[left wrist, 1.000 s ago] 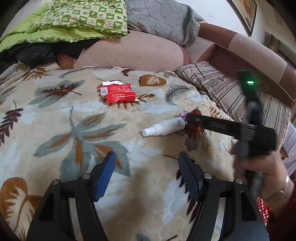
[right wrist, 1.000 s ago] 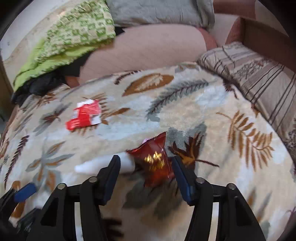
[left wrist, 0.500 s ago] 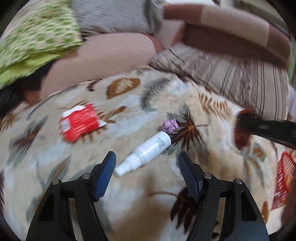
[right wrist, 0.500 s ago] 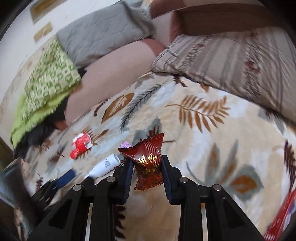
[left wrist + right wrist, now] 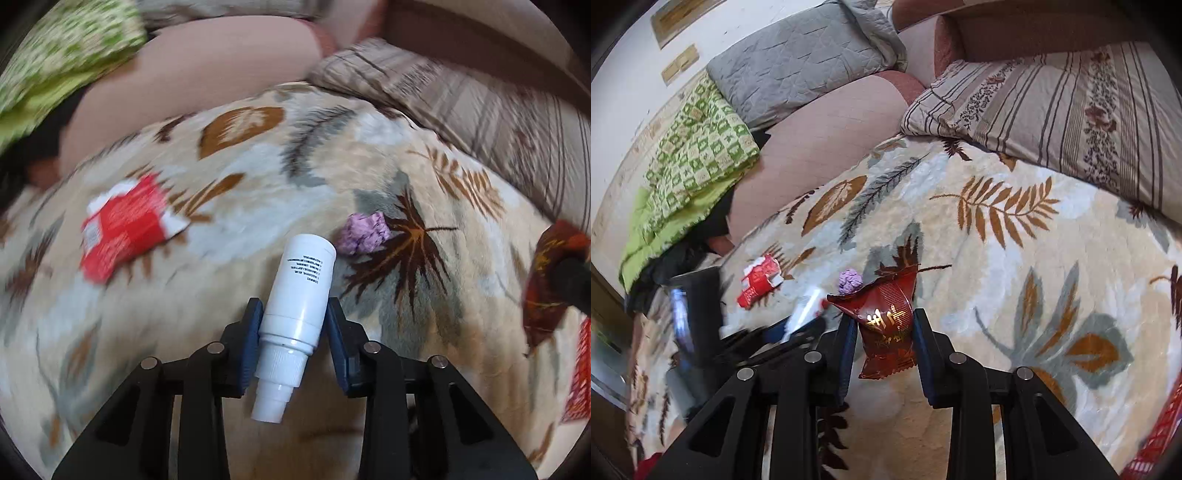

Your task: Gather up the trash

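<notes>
A white spray bottle (image 5: 295, 314) lies on the leaf-patterned blanket (image 5: 369, 177), and my left gripper (image 5: 293, 325) is shut on its neck and lower body. Beside its far end sits a crumpled purple scrap (image 5: 364, 233); a torn red wrapper (image 5: 118, 229) lies to the left. My right gripper (image 5: 884, 332) is shut on a dark red snack packet (image 5: 886, 317), held above the blanket. That packet (image 5: 550, 280) also shows at the right edge of the left wrist view. The purple scrap (image 5: 850, 281) and red wrapper (image 5: 759, 280) lie beyond it.
A striped pillow (image 5: 1052, 103), a grey quilted cushion (image 5: 798, 70) and a green patterned quilt (image 5: 690, 155) border the blanket at the back. A red mesh basket (image 5: 1160, 432) shows at the lower right edge. The pink sofa back (image 5: 827, 136) rises behind.
My left gripper moved forward and shut on the white bottle. The right gripper, still holding the red packet, lifted and drew back to the right.
</notes>
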Demonstrator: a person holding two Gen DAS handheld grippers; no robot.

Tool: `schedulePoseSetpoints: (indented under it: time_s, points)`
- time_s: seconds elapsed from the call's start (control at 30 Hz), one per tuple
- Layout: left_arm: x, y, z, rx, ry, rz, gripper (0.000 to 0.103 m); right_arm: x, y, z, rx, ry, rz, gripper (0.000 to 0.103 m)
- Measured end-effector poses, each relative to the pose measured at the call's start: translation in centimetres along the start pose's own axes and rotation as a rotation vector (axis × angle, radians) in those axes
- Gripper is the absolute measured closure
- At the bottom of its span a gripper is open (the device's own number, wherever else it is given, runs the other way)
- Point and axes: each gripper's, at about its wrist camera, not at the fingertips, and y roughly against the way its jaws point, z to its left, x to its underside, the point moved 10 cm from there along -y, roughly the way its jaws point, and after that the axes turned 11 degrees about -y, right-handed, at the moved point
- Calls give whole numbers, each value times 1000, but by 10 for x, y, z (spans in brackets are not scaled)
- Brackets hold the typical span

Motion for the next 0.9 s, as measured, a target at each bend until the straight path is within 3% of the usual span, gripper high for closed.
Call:
schedulePoseSetpoints:
  time_s: [0.07, 0.2, 0.47, 0.67, 0.9]
  points:
    - [12, 15, 2, 23, 70, -14, 70, 3, 0, 0, 8, 11, 6, 71]
    - [38, 49, 4, -20, 119, -39, 70, 15, 4, 12, -3, 41, 26, 71]
    - [86, 124, 14, -170, 226, -139, 70, 43, 28, 34, 2, 92, -3, 71]
    - [86, 136, 27, -283, 199, -196, 70, 43, 22, 32, 15, 117, -15, 71]
    - [79, 127, 35, -299, 192, -201, 70, 38, 4, 30, 66, 191, -34, 71]
